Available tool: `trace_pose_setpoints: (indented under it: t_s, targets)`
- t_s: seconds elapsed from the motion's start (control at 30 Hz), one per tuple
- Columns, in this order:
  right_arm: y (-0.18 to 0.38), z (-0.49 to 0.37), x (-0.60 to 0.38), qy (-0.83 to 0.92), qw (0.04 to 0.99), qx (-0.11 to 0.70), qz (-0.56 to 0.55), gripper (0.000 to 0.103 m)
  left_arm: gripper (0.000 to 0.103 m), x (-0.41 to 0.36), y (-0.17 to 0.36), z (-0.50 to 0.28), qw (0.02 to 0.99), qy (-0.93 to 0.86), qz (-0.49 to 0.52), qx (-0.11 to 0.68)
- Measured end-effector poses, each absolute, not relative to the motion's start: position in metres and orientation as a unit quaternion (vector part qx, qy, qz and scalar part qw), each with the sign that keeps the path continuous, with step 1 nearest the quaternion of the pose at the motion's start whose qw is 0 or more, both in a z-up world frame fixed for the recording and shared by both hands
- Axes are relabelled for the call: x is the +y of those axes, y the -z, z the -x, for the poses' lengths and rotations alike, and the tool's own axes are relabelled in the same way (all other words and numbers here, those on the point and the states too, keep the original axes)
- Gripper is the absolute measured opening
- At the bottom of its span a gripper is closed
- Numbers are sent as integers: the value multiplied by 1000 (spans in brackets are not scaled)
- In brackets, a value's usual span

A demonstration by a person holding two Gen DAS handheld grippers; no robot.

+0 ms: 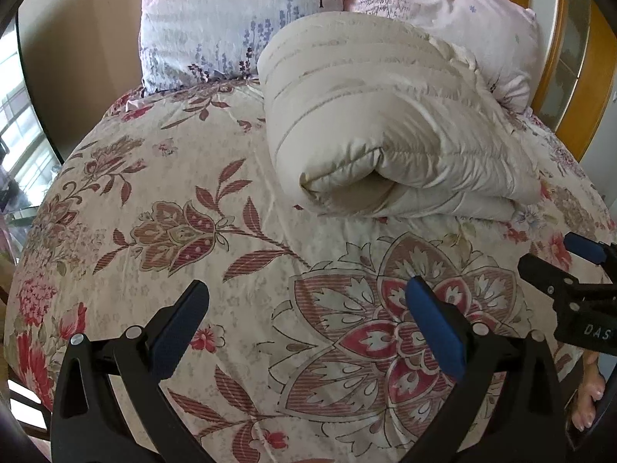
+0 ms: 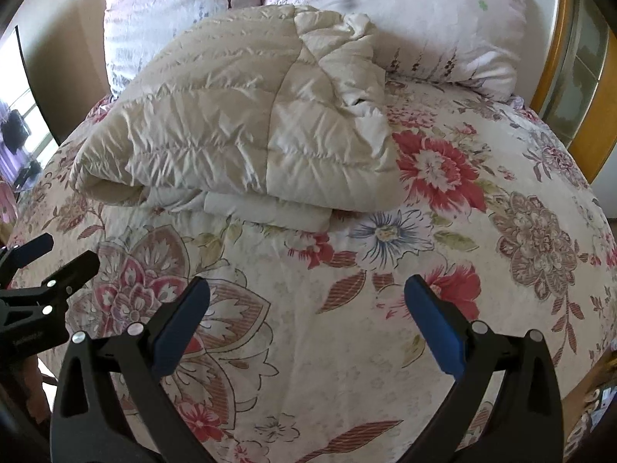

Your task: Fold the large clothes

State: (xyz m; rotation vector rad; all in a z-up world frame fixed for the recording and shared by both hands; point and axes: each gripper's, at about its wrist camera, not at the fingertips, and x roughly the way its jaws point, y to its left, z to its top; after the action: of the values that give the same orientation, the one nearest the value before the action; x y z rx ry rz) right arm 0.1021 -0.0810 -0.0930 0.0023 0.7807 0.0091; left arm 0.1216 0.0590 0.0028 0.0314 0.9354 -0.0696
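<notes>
cream quilted puffer coat [image 2: 246, 115] folded into thick bundle, far-centre on floral bedspread [image 2: 347, 347], just before pillows [image 2: 405, 19] | fold looks done, maybe final tidy left | left gripper [image 1: 308, 324] jaws spread, empty, near | right gripper [image 2: 308, 324] jaws spread, empty, near

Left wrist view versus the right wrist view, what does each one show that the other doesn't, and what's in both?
Only the left wrist view shows the rolled end of the coat, an opening into its fold, and bare toes at lower right.

Only the right wrist view shows the coat's layered front edge and a crumpled white lining.

Both show the beige coat folded on the floral bedspread, the pillows behind it, and both grippers, left and right, jaws open, holding nothing.
</notes>
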Motion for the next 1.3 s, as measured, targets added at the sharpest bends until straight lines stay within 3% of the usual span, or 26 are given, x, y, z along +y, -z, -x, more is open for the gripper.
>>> trace_pose_setpoints:
  t_s: [1.3]
  targets:
    - [98,-107,-79,-7,921,389,-2,101,102,54,4,-124,888,32,-13,458]
